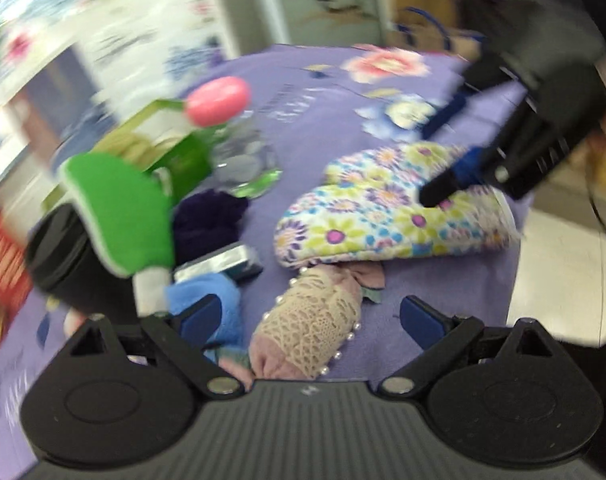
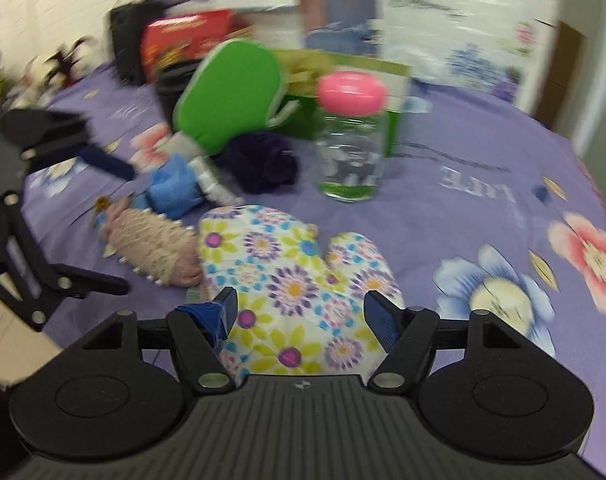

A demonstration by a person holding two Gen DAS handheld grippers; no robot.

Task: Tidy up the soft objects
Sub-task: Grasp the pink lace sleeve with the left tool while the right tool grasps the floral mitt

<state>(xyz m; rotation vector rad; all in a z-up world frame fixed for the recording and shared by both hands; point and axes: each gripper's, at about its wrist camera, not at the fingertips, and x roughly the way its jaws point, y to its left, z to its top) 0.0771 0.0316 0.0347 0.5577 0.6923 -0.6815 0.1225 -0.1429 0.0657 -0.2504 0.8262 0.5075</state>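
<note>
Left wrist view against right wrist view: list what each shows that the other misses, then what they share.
Only the left wrist view shows the right gripper from outside, jaws open over the floral oven mitt, and a dark cup under the green mitt.

Only the right wrist view shows the large blue flower printed on the purple cloth and the left gripper from outside.

Both show the floral oven mitt, green mitt, lace sock, blue cloth, dark purple bundle and pink-lidded jar.

A purple flowered sheet (image 2: 483, 184) carries a floral mitt (image 2: 287, 276), lace pouch (image 2: 151, 248), clear jar (image 2: 349, 152) and blue cloth (image 2: 173, 192).
</note>
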